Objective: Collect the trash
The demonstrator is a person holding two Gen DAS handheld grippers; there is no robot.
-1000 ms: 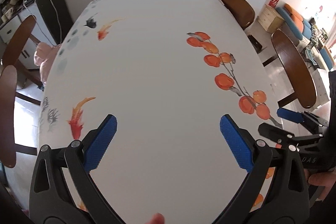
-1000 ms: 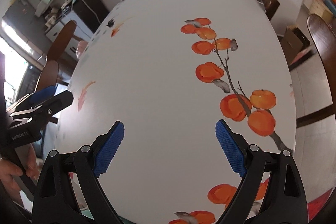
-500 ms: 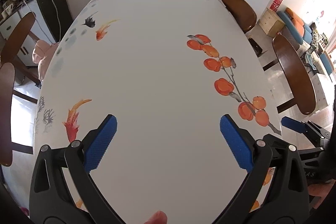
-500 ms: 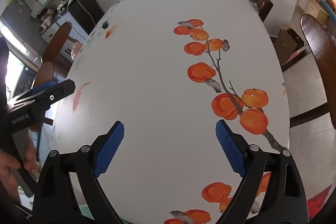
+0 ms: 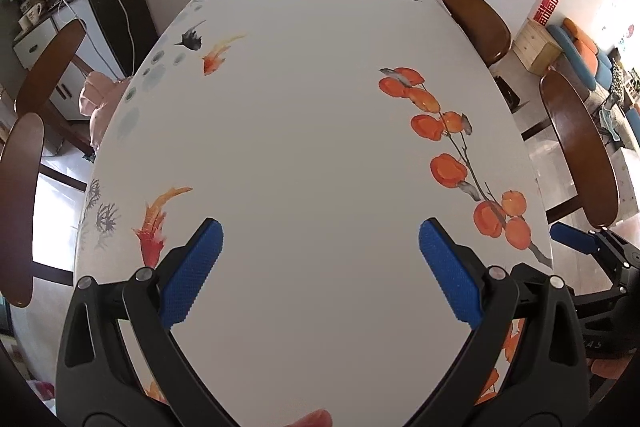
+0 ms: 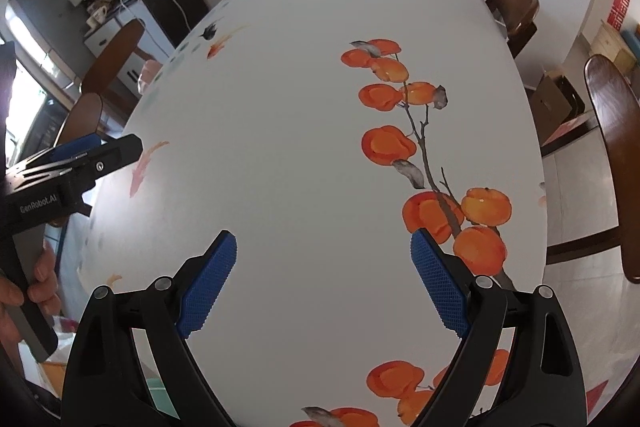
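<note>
At nine o'clock of the white table (image 5: pixel 312 131), two brown chairs (image 5: pixel 20 203) stand by its edge. The left gripper (image 5: pixel 320 259) hovers above the painted top, fingers spread wide, holding nothing. The right gripper (image 6: pixel 323 269) is likewise spread and empty. At three o'clock stand two more chairs (image 6: pixel 616 163). No trash shows in either view.

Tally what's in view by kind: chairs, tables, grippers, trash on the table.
Chairs: 4
Table: 1
Grippers: 2 (left gripper, right gripper, both open)
Trash seen on the table: 0
Total: 7
</note>
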